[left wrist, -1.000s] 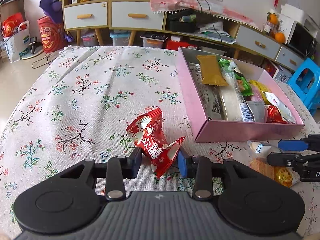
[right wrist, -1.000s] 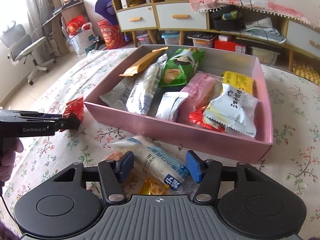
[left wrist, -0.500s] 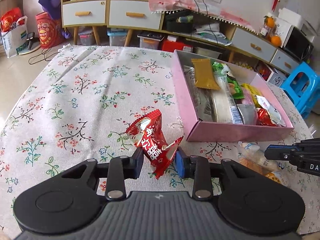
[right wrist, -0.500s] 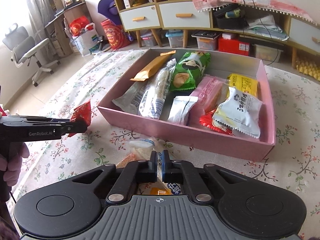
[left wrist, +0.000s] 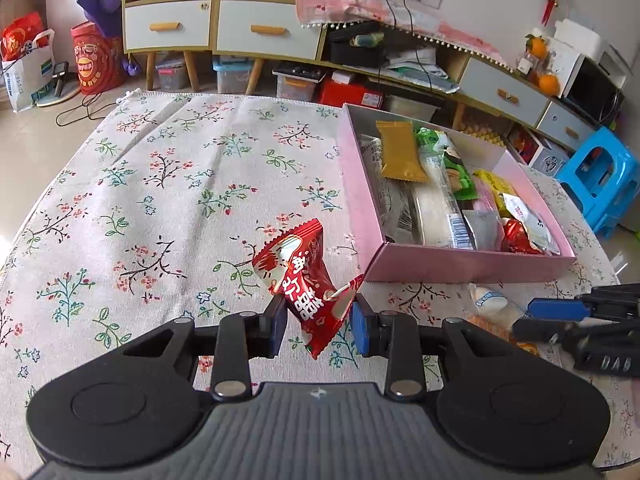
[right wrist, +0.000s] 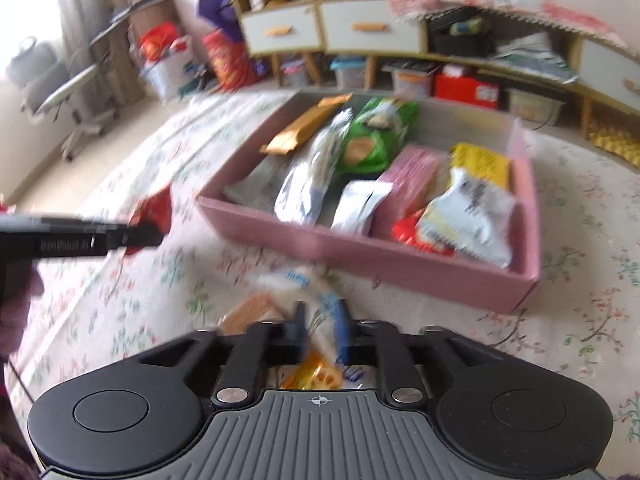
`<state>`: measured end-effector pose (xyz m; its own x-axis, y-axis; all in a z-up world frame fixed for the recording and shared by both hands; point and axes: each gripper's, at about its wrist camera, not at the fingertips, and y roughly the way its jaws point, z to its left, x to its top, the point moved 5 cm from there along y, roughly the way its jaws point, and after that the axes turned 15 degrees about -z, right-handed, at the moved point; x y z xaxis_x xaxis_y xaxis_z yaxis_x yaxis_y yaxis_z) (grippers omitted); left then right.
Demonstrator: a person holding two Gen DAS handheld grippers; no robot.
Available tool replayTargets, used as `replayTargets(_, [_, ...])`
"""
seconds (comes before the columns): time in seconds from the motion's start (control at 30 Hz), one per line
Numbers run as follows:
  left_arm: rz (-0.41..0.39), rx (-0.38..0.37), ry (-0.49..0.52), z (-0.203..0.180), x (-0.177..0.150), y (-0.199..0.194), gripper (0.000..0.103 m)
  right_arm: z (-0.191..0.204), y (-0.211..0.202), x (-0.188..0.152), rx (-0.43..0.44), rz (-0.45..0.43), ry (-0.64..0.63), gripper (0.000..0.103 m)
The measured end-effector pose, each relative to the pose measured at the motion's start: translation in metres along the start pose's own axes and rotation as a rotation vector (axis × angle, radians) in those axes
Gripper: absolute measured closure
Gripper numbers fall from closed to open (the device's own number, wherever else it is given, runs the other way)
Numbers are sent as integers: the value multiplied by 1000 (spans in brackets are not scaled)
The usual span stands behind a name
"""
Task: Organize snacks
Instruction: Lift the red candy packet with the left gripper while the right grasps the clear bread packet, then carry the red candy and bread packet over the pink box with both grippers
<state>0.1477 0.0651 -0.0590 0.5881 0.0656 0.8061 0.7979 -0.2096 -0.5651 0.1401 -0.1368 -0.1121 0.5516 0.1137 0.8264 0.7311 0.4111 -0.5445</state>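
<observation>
My left gripper is shut on a red snack packet, held above the flowered tablecloth left of the pink box. The box holds several wrapped snacks. In the blurred right wrist view my right gripper hangs in front of the pink box. Its jaws are opening, and a white snack packet fills the narrow gap between the pads. An orange packet lies beside it on the cloth. The left gripper with the red packet shows at the left.
The round table's edge curves away at the left and right. A blue stool stands past the box on the right. Cabinets with drawers line the far wall. A hand holds the left gripper's handle.
The right jaws went from wide around the white packet to fully closed, and now stand slightly apart with the packet between them. The left gripper keeps hold of the red packet.
</observation>
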Motion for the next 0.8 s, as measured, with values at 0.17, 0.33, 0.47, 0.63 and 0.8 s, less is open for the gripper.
replayTargets(0.17, [1,-5,3,-2,1,1,72,6,6,-1,-25,-13,-60,55])
replayTargets(0.33, [5,-7,7,-4,-1,-1,72,2,4,4,-11,-10,-60,55])
replayTargets(0.47, [2,-3,10,-3,-1,-2,72,-6,-2,3,2,2,-52,55])
replayTargets(0.63, [0,-5,3,-5,1,-2,72,0,8,-14,-30,59,-161,55])
replayTargets(0.8, [-5,-10,2,-9,2,-4,72,5,11,-11,-57,52,-159,68])
